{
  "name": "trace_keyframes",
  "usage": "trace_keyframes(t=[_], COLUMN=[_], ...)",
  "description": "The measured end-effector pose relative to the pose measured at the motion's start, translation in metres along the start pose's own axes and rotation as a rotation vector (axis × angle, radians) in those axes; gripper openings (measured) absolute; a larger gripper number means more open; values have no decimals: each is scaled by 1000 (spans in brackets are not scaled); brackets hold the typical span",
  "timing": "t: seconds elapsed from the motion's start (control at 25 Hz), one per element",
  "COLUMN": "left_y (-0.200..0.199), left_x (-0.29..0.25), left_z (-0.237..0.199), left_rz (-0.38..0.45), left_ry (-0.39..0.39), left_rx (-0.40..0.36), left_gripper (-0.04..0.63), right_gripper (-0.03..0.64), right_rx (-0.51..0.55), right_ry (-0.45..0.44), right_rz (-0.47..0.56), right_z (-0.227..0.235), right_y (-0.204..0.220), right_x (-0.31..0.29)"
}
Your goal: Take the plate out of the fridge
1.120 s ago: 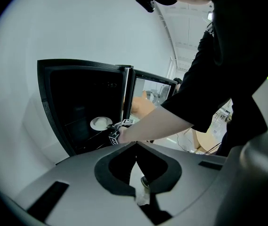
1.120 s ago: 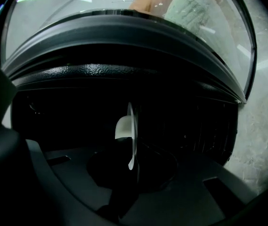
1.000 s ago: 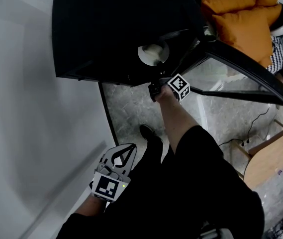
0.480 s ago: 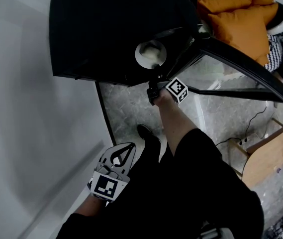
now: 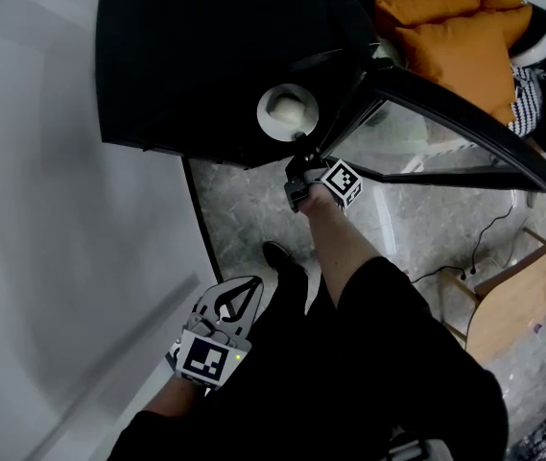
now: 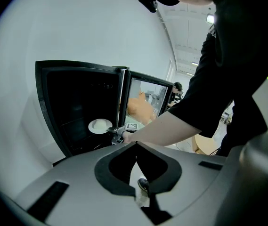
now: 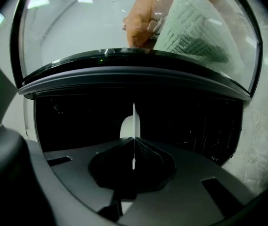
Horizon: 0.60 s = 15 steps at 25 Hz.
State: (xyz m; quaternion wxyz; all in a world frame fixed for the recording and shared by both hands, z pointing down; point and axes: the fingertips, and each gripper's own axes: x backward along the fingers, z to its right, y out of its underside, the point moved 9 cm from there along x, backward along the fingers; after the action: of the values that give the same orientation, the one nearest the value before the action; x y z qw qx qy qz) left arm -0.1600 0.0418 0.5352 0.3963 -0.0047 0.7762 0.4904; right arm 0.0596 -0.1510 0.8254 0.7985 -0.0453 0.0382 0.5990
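Right gripper [image 5: 301, 148] is nearly closed on the rim of the round white plate [image 5: 271, 99], holding it. In the right gripper view the gripper [image 7: 134, 138] has the plate [image 7: 134, 117] edge-on between its 2 jaws, showing as a thin white vertical line.

The plate sits at the open front of the small black fridge [image 5: 205, 56], low against the dark interior. It carries 1 pale lump in its middle (can't tell what it is). The left gripper view shows the same plate [image 6: 100, 125] just in front of the fridge [image 6: 72, 98], with the person's bare forearm reaching to it. Can't tell whether the plate rests on a shelf or hangs in the grip.

The black-framed glass fridge door [image 5: 426, 133] is swung wide open to the right of the right gripper. It fills the top of the right gripper view [image 7: 101, 36].

Left gripper [image 5: 251, 283] is low beside the person's leg, well apart from the fridge. Its jaw tips are together and it is empty, as the left gripper view [image 6: 135, 144] confirms.

Below it all is a grey marble-pattern floor [image 5: 244, 209] with 1 black shoe [image 5: 277, 254] on it. Orange cushions [image 5: 464, 36] lie beyond the door, top right.
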Motion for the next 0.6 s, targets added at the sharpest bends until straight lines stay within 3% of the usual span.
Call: trace_keyframes(t=[0.6], left_y=[-7], left_x=[5], left_z=[4], left_rz=[30], left_ry=[-4], left_rx=[-2], left_gripper=[8], right_gripper=[14], right_rx=[27], right_ry=[9], right_rz=[-94], right_z=[-33], right_y=[11], right_x=[33])
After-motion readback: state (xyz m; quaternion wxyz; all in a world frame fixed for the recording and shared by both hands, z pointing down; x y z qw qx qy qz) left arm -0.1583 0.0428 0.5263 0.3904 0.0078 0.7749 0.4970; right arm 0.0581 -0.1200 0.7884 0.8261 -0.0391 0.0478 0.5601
